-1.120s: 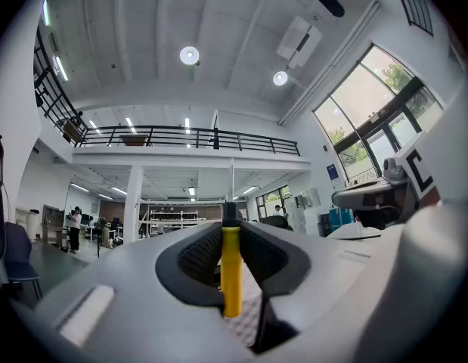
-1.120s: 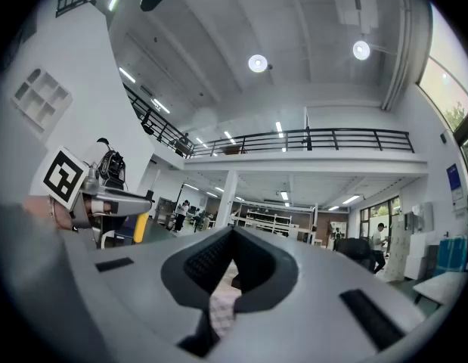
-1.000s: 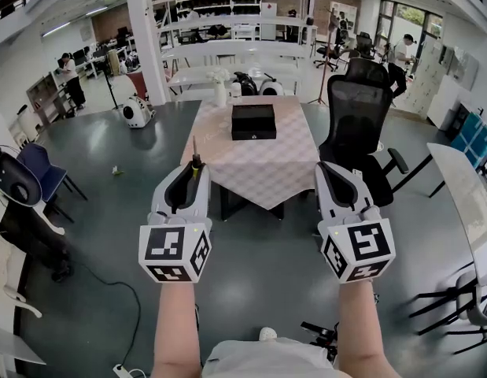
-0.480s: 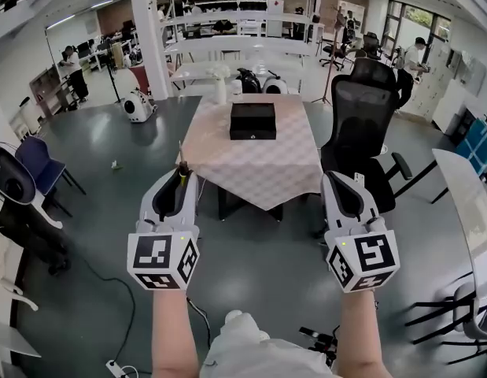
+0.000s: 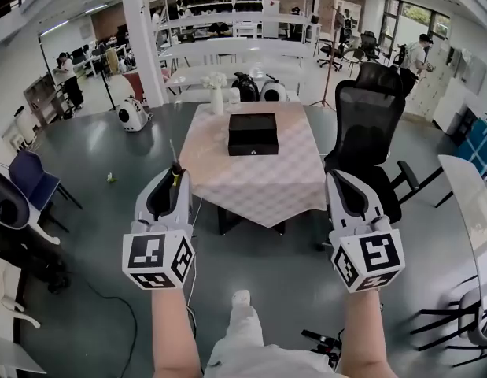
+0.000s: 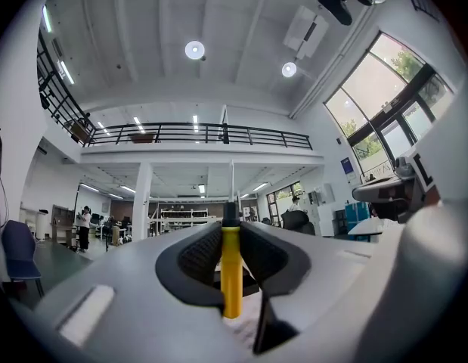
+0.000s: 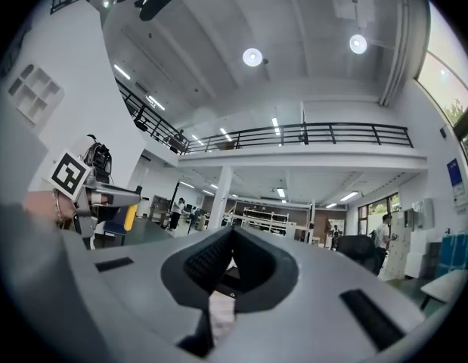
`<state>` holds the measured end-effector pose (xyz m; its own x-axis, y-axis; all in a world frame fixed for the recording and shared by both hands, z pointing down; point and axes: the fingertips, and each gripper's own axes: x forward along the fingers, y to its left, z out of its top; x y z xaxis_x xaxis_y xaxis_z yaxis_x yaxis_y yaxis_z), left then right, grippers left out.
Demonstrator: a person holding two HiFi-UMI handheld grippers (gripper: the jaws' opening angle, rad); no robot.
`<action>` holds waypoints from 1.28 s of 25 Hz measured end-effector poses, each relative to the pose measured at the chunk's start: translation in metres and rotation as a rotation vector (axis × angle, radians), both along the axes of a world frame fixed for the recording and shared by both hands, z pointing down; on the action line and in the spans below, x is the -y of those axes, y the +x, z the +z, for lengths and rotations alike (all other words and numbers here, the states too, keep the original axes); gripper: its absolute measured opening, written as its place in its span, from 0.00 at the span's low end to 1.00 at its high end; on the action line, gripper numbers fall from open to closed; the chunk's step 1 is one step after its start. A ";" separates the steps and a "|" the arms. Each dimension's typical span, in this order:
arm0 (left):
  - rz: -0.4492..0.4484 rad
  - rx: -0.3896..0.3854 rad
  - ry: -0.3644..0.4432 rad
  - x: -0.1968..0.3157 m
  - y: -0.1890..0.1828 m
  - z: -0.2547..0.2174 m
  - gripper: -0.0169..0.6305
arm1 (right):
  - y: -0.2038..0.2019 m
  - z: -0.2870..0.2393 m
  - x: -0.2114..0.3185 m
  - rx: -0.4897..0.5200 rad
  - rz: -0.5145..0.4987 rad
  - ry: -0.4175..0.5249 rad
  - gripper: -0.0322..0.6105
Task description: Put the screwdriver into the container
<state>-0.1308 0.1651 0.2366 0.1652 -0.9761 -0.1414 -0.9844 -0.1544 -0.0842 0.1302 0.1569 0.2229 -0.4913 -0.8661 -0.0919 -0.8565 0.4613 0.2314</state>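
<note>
My left gripper (image 5: 175,176) is shut on a screwdriver (image 5: 175,173) with a yellow handle and black collar, its thin shaft pointing forward past the jaws. In the left gripper view the yellow handle (image 6: 231,271) stands clamped between the two dark pads of the left gripper (image 6: 231,229). My right gripper (image 5: 339,181) is held level with it on the right, its jaws closed together with nothing in them, as the right gripper view shows (image 7: 234,233). A black box-shaped container (image 5: 252,134) rests on the checked tablecloth of the table (image 5: 263,183), ahead of both grippers and beyond their reach.
A black office chair (image 5: 367,124) stands at the table's right side. A white vase (image 5: 217,101) sits at the table's far end. A blue chair (image 5: 31,176) and a cable (image 5: 109,290) are on the grey floor at left. A white table (image 5: 471,199) lies at the right edge.
The table and container have slid a little lower and nearer in the head view. Both grippers sit slightly lower in it; the left keeps its hold on the screwdriver.
</note>
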 end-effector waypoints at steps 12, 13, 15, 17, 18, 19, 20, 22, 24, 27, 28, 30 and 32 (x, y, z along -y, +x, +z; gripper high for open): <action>0.049 0.002 0.019 0.218 -0.051 -0.006 0.16 | -0.060 -0.004 0.208 -0.002 0.032 0.014 0.06; 0.057 0.003 0.021 0.233 -0.054 -0.007 0.16 | -0.064 -0.004 0.223 -0.002 0.038 0.014 0.06; 0.073 0.005 0.019 0.263 -0.056 -0.006 0.16 | -0.070 0.000 0.249 0.000 0.050 0.010 0.06; 0.089 0.007 0.010 0.287 -0.058 -0.001 0.16 | -0.075 0.005 0.272 -0.003 0.059 -0.001 0.06; 0.096 0.006 0.004 0.298 -0.058 0.001 0.16 | -0.076 0.007 0.282 -0.006 0.062 -0.008 0.06; 0.104 0.004 -0.001 0.309 -0.058 0.005 0.16 | -0.078 0.011 0.291 -0.009 0.067 -0.015 0.06; 0.111 0.003 -0.006 0.319 -0.058 0.008 0.16 | -0.079 0.014 0.300 -0.011 0.072 -0.021 0.06; 0.124 0.003 -0.018 0.337 -0.058 0.017 0.16 | -0.079 0.021 0.318 -0.015 0.082 -0.031 0.06; 0.131 0.001 -0.029 0.354 -0.058 0.025 0.16 | -0.079 0.027 0.334 -0.019 0.089 -0.039 0.06; 0.132 -0.005 -0.038 0.379 -0.057 0.031 0.16 | -0.075 0.033 0.360 -0.022 0.094 -0.050 0.06; 0.131 -0.005 -0.039 0.388 -0.057 0.031 0.16 | -0.075 0.035 0.370 -0.023 0.093 -0.053 0.06; 0.124 -0.007 -0.040 0.408 -0.057 0.031 0.16 | -0.074 0.036 0.391 -0.027 0.088 -0.056 0.06; 0.116 -0.012 -0.042 0.429 -0.056 0.031 0.16 | -0.073 0.036 0.414 -0.032 0.081 -0.058 0.06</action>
